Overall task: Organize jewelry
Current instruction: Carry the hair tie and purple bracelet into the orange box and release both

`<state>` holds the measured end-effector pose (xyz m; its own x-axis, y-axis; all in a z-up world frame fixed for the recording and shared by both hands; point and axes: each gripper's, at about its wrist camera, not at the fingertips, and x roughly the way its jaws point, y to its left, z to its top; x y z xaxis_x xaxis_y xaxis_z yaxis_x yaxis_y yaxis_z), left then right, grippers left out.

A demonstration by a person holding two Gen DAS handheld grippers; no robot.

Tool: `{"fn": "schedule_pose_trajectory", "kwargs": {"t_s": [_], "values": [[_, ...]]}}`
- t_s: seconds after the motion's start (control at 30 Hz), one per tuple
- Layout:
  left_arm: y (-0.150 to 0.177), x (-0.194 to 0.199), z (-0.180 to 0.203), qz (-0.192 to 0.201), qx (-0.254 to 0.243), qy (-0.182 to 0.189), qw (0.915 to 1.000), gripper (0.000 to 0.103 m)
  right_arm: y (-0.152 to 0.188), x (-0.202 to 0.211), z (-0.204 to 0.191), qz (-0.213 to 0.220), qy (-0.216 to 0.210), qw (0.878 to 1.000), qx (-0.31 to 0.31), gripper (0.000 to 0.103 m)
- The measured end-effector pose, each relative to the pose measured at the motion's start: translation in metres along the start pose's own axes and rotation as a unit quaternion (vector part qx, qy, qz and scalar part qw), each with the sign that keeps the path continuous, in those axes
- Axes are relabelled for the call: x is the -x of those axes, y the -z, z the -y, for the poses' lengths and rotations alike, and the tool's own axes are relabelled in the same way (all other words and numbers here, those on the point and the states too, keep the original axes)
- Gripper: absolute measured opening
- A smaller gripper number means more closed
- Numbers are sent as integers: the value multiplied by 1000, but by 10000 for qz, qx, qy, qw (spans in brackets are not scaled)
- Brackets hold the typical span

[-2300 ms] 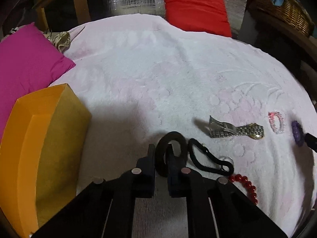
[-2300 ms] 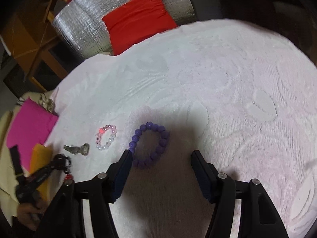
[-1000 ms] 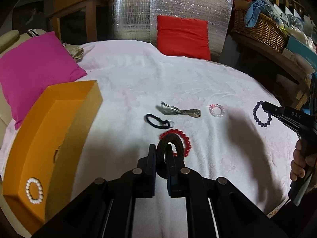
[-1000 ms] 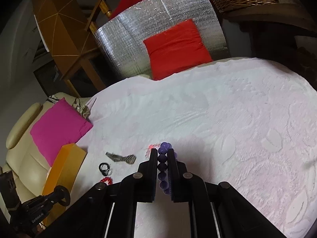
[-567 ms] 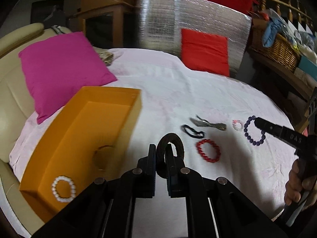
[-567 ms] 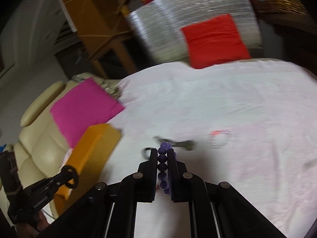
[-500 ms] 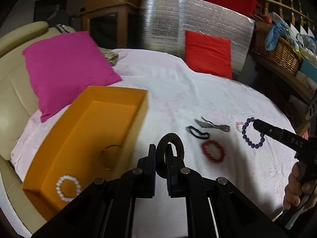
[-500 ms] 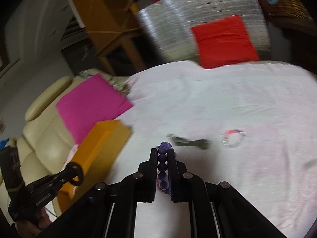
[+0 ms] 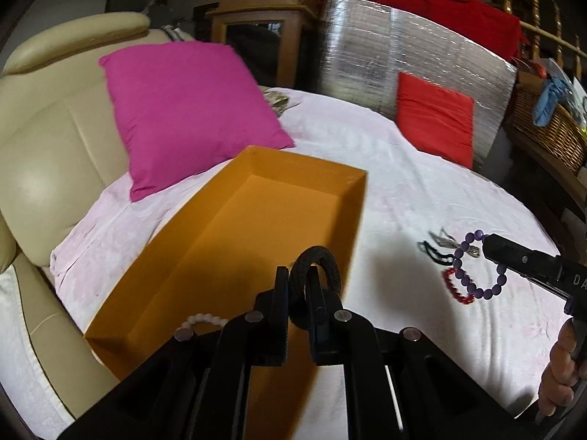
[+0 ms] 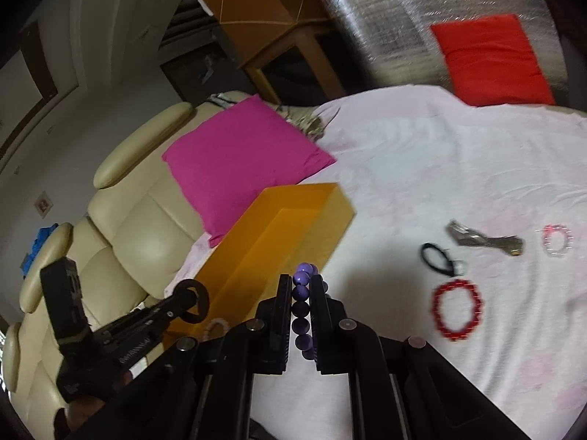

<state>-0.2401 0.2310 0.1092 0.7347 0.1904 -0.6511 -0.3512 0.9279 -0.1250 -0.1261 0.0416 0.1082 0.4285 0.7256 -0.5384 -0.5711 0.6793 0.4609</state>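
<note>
My left hand-held gripper (image 9: 297, 293) pinches a black band ring (image 9: 316, 269) above the orange cardboard box (image 9: 256, 227); my right hand-held gripper (image 10: 301, 311), right of the box, clamps a purple bead bracelet (image 10: 302, 308). Releasing early could drop either outside the box.

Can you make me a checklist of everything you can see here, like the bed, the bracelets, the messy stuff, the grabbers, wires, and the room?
Surface: white cloth over a round bed.
Job's things: orange box holds a white bead bracelet; red bracelet, pink bracelet, watch and black loop lie on the cloth.
Clutter: magenta pillow, red cushion.
Grippers: left gripper shut on black ring; right gripper shut on purple bracelet.
Cables: nothing seen.
Surroundings: cream sofa, silver panel, wicker basket.
</note>
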Motion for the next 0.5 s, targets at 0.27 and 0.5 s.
{"fn": "schedule_pose_trajectory", "kwargs": {"t_s": [0.27,0.5], "values": [[-1,-8,-24,3,89,-208,9997,9,-17,-41,-37,-169,-353,9992,114,10],[-3,-16,-38,-25,103,-434,9990,9,-22,-80,-57,-395,-464,9980,184,10]]}}
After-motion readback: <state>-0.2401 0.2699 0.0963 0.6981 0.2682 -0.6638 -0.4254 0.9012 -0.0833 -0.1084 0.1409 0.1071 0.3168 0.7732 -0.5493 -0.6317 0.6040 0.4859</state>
